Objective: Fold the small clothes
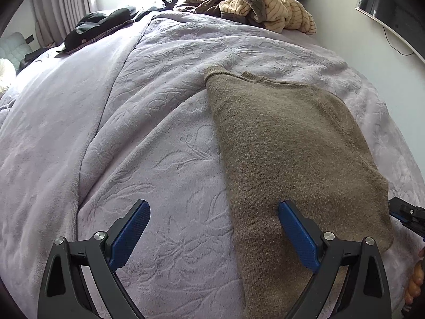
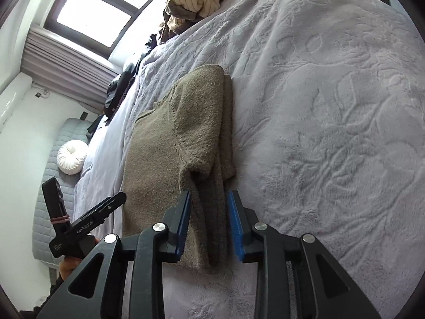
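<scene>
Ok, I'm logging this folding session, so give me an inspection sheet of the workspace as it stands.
Surface: bed covered by a lilac embossed blanket, rumpled in long ridges.
Job's things: brown knit sweater lying flat, one sleeve folded over its body.
Clutter: heap of striped cream clothes at the far end; dark garments near the window.
Grippers: left gripper open, one finger above the sweater; right gripper with fingers either side of the sleeve fold, grip not confirmed.
Cables: black cable hanging below a wall-mounted screen.
Surroundings: window, curtains, grey padded seat with a white round cushion.
</scene>
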